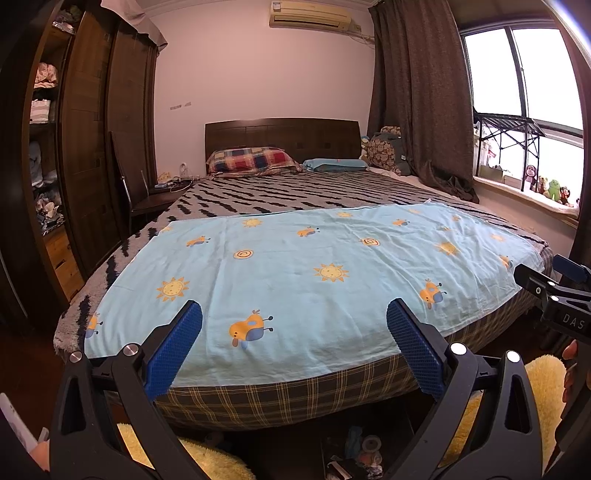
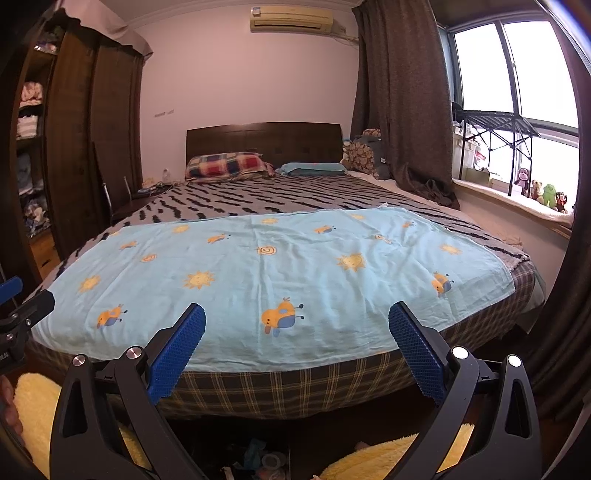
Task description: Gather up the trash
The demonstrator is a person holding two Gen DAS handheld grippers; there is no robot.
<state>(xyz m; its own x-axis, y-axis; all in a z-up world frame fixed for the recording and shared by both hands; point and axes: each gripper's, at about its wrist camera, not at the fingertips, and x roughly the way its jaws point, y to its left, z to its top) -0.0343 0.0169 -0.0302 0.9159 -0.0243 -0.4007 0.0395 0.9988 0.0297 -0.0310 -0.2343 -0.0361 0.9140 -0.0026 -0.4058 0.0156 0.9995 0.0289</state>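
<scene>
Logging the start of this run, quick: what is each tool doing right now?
Left tool: open, holding nothing, poised above the blue sheet.
Right tool: open, holding nothing, above the same sheet.

One bed (image 1: pixel 295 199), one blue sheet (image 1: pixel 295 280) at six o'clock, two pillows — plaid (image 1: pixel 251 160) and blue (image 1: pixel 334 165) — at twelve, one air conditioner (image 1: pixel 310 14).
</scene>
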